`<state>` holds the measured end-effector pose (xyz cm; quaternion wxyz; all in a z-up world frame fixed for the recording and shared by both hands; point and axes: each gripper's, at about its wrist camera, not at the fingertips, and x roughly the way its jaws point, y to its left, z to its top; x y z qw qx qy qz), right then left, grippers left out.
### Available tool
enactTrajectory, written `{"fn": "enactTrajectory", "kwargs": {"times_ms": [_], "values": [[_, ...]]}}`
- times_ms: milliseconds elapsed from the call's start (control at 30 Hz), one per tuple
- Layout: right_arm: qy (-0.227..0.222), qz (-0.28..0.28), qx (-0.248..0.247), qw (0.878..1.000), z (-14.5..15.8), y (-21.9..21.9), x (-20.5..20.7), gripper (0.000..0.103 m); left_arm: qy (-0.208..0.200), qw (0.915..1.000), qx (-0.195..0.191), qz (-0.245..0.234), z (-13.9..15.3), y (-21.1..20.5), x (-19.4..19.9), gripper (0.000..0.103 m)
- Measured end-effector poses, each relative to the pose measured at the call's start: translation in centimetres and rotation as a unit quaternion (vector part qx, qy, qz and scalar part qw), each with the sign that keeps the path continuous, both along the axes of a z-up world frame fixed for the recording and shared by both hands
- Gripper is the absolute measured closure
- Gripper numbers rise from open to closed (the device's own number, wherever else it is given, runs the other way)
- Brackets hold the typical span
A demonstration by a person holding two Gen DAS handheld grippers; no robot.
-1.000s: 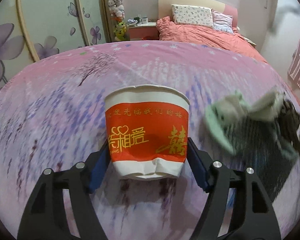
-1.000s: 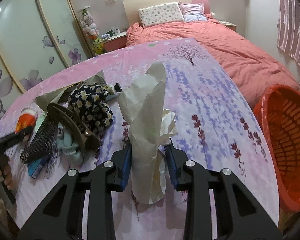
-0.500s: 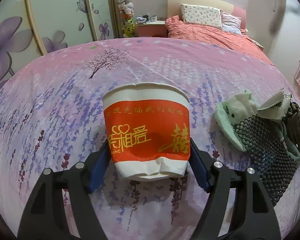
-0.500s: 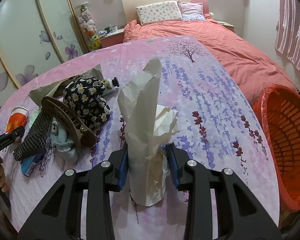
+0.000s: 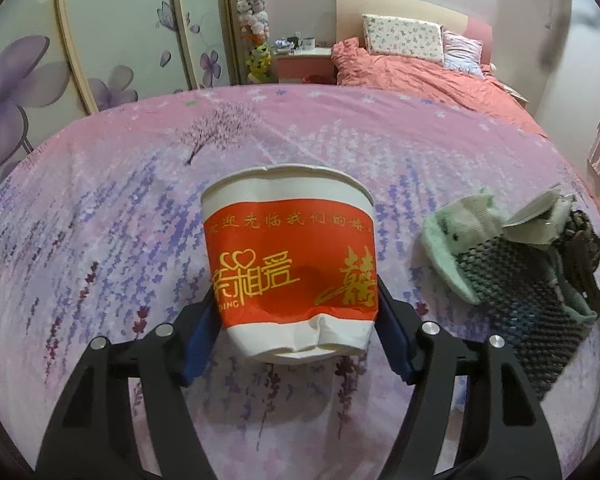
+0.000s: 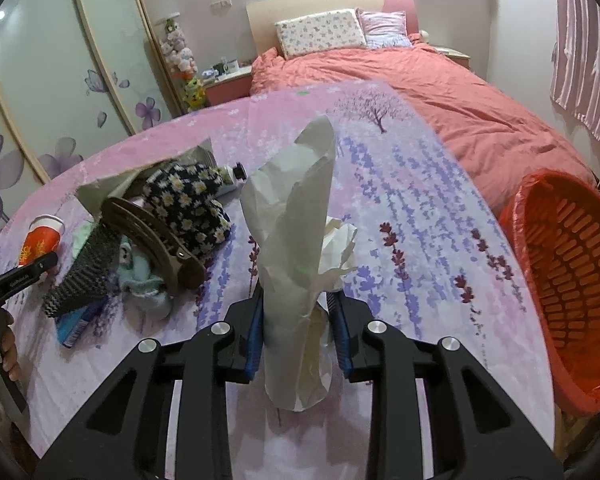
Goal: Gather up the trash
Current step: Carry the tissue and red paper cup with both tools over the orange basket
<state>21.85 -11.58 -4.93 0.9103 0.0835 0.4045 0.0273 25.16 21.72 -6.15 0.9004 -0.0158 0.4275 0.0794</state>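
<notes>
My left gripper (image 5: 296,332) is shut on a red and white paper cup (image 5: 290,256) with gold lettering, dented near its base, held above the pink flowered tablecloth (image 5: 100,208). The cup also shows in the right wrist view (image 6: 42,238) at far left, with the left gripper (image 6: 40,268) on it. My right gripper (image 6: 298,332) is shut on a crumpled cream paper wad (image 6: 296,240) that stands up between the blue pads. An orange-red laundry basket (image 6: 568,280) lined with a red bag stands at the right table edge.
A pile lies on the table: a daisy-print cloth (image 6: 188,204), a brown round frame (image 6: 152,240), a black mesh sleeve (image 6: 84,276), a pale green sock (image 5: 452,236) and a white tube (image 6: 230,178). A coral bed (image 6: 440,92) is behind. Wardrobe doors (image 5: 100,32) stand left.
The left gripper with the cup has shifted a little, so the clutter pile sits further right in its view. The right gripper with the paper wad has drifted slightly; the basket looks nearer.
</notes>
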Motion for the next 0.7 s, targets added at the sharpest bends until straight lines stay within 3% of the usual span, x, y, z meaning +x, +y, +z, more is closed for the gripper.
{"fn": "enactTrajectory", "kwargs": {"times_ms": [300, 700], "values": [[-0.054, -0.001, -0.010, 0.998, 4.0, -1.2, -3.3, 0.073, -0.053, 0.9983, -0.002, -0.026, 4.8, -3.0, -3.4, 0.035], [-0.110, -0.038, -0.027, 0.993, 7.7, -4.6, -6.9, 0.073, -0.107, 0.9891, -0.012, -0.100, 10.4, -10.6, -7.0, 0.035]]}}
